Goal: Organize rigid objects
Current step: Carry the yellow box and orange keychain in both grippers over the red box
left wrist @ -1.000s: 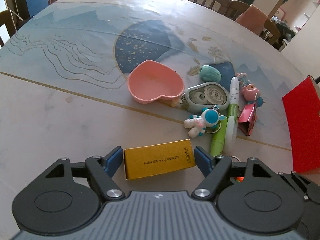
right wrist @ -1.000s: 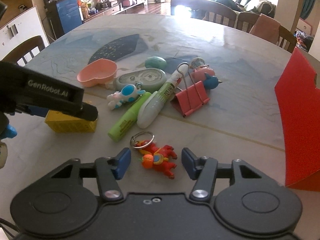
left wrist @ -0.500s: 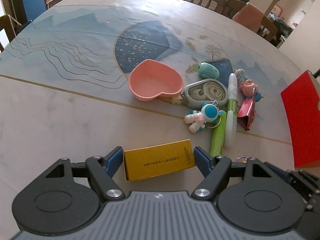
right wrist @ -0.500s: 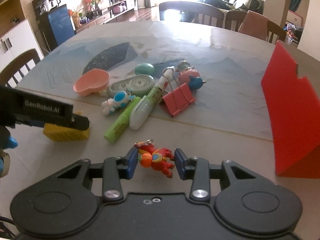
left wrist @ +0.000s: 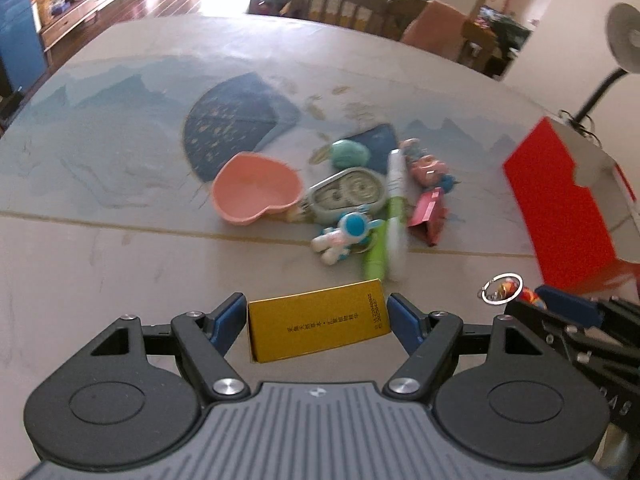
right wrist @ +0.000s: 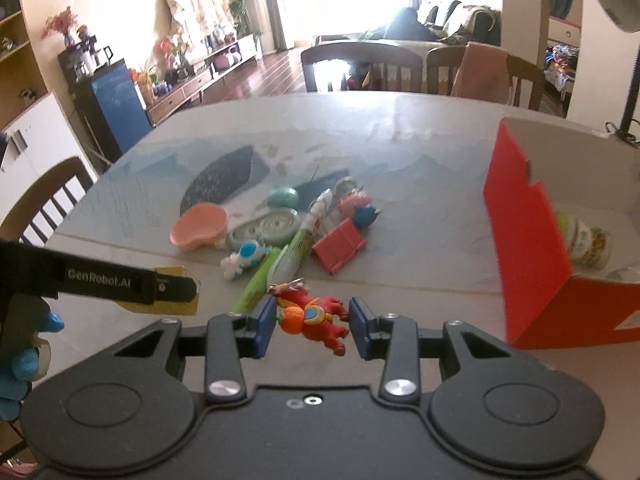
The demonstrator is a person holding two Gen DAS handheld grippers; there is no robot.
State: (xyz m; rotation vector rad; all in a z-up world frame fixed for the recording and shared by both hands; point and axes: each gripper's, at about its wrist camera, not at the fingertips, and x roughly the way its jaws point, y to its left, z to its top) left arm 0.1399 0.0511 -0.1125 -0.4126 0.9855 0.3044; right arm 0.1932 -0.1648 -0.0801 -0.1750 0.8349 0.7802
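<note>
My left gripper (left wrist: 316, 316) is shut on a yellow box (left wrist: 318, 325) and holds it above the table. My right gripper (right wrist: 312, 320) is shut on a red and orange keychain figure (right wrist: 312, 318), lifted off the table; its ring (left wrist: 502, 283) shows in the left wrist view. A red open box (right wrist: 524, 240) stands at the right with a printed cup (right wrist: 586, 242) inside. A pile lies mid-table: pink heart dish (left wrist: 256, 192), correction tape (left wrist: 350, 194), astronaut keychain (left wrist: 344, 238), green marker (left wrist: 376, 256), white pen (left wrist: 396, 204), pink binder clip (left wrist: 430, 216), pig toy (left wrist: 428, 166), teal eraser (left wrist: 350, 153).
The round table (left wrist: 120, 240) has a blue painted pattern. Wooden chairs (right wrist: 360, 64) stand at its far side and one chair (right wrist: 44, 204) at the left. A lamp (left wrist: 624, 40) stands at the far right behind the red box.
My right gripper closed on the red keychain figure and lifted it. Both grippers rose from the table with their objects; the left view tilted upward.
</note>
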